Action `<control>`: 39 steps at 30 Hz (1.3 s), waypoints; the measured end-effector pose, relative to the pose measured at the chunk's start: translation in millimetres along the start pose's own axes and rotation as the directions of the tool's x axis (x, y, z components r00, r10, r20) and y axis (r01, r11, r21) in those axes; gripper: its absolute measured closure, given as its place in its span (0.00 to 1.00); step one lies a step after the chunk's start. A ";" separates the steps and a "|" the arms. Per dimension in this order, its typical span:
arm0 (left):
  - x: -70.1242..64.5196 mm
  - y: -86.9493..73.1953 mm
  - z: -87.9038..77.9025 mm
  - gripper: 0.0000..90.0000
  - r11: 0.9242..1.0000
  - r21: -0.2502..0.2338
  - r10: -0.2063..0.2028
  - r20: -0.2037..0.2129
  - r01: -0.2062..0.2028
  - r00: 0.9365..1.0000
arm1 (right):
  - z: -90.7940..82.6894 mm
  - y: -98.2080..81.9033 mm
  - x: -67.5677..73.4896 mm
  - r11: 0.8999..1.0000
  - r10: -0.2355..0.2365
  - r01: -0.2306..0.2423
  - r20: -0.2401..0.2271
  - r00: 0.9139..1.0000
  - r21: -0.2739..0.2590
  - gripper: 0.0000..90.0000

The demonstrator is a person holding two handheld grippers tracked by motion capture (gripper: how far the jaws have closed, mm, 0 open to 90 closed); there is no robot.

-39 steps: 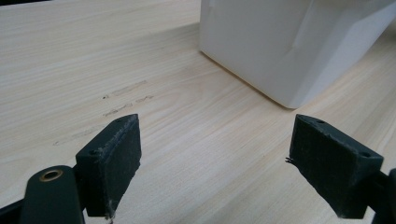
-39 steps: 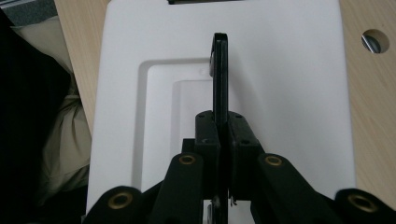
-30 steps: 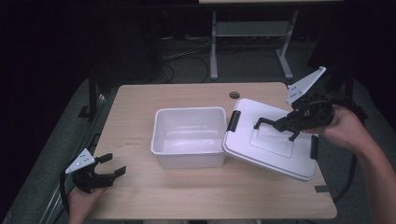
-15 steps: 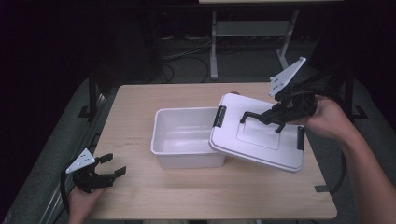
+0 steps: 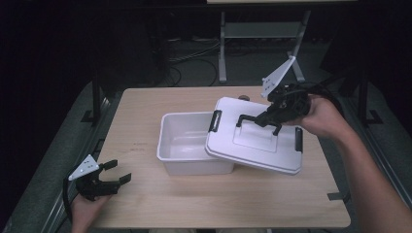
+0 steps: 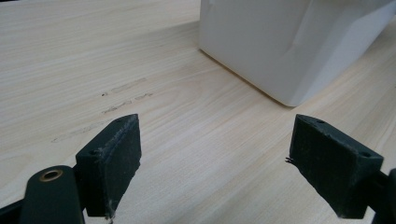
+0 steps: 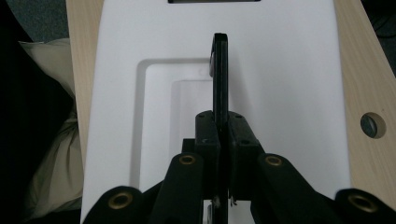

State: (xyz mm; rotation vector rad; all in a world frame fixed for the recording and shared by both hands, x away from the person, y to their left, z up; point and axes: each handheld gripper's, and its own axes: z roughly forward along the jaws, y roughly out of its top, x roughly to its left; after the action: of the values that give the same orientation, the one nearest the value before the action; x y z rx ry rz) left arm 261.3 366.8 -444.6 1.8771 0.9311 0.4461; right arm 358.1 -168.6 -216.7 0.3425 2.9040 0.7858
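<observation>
High view: the right gripper (image 5: 265, 118) pinches the lid (image 5: 255, 142) by its thin black handle (image 5: 259, 121) above the box (image 5: 194, 143); stiff, light plastic, likely to swing. The left gripper (image 5: 112, 174) rests open at the table's (image 5: 145, 121) near left corner.

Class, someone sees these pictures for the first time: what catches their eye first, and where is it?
The white lid stands out, tilted over the right part of the open white tub at mid-table. The right gripper is shut on the lid's black handle. At the near left corner, the left gripper rests with its jaws open.
</observation>
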 end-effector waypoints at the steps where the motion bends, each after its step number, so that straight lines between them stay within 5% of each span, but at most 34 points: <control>1: 0.1 -0.1 -0.2 0.18 1.000 0.000 0.000 0.000 0.000 1.000 | 1.3 2.5 -0.4 1.000 -0.004 0.004 -0.001 1.000 -0.001 0.94; 39: 1.4 -0.2 -1.5 0.18 1.000 -0.003 0.000 0.000 0.000 1.000 | 44.5 78.7 -6.3 0.993 -0.113 0.116 -0.067 0.991 0.028 0.94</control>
State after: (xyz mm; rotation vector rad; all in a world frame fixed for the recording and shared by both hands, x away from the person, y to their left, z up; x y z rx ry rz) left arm 261.1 368.8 -444.2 1.8743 0.9301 0.4465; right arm 386.3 -82.6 -214.6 0.1539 2.9682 0.7473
